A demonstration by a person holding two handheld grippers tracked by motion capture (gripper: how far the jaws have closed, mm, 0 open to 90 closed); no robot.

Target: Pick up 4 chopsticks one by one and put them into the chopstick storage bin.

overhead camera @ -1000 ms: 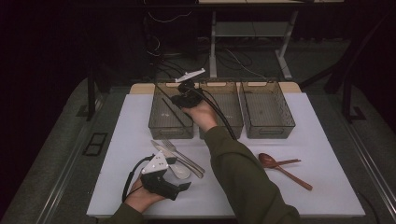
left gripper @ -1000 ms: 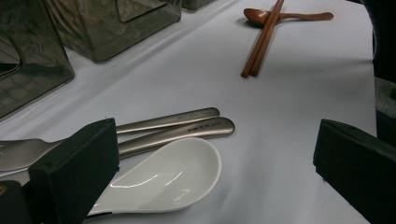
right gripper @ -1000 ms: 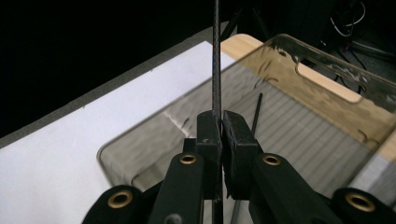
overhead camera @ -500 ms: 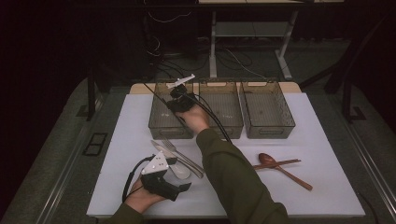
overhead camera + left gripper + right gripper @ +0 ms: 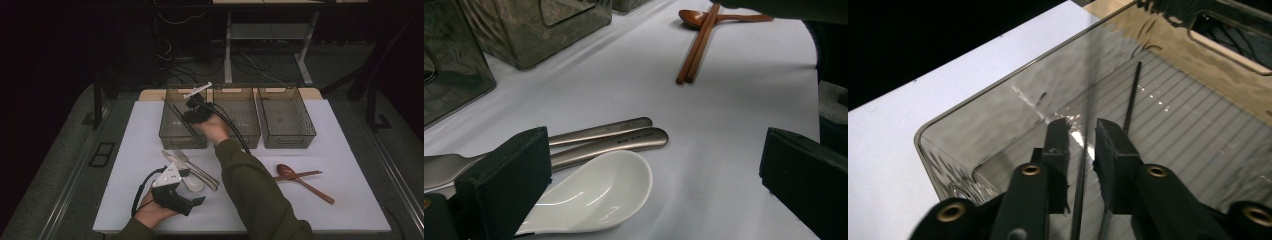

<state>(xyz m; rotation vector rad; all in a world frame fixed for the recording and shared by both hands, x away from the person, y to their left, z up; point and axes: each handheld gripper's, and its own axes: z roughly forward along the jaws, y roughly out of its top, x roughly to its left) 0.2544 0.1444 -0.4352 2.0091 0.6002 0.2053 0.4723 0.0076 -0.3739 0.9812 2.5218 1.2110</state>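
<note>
**Ana:** Black chopstick [image 5: 1082, 165], where is it right now?

**Ben:** Standing steeply inside the left bin [image 5: 182, 141], between the jaws of the right tool [image 5: 1081, 125]. The person's arm reaches across the worktop to hold it there. The jaws have just been opening; the stick runs through the gap and the pads look clear of it, so I judge this is the let-go.

**Ana:** Why that bin?

**Ben:** A second black chopstick [image 5: 1133, 95] already lies on its ribbed floor, so I think the pair is being sorted together. The middle bin [image 5: 239, 141] and the right bin [image 5: 290, 141] beside it look empty.

**Ana:** And the other hand?

**Ben:** The left tool [image 5: 654, 145] rests low at the near edge, jaws spread wide, gripping nothing. It points at the white spoon [image 5: 594, 192], which lies touching the metal cutlery [image 5: 624, 140], probably so it is ready for the next pick. The brown spoon [image 5: 287, 171] and the brown chopsticks [image 5: 696, 50] lie crossed, well apart to the right.

**Ana:** What about the surface and the room?

**Ben:** The worktop [image 5: 350, 200] is a plain white sheet, smooth and uncluttered, with grey padding around it. The room behind it is dark, with table legs and loose cables [image 5: 250, 65] on the floor.
</note>
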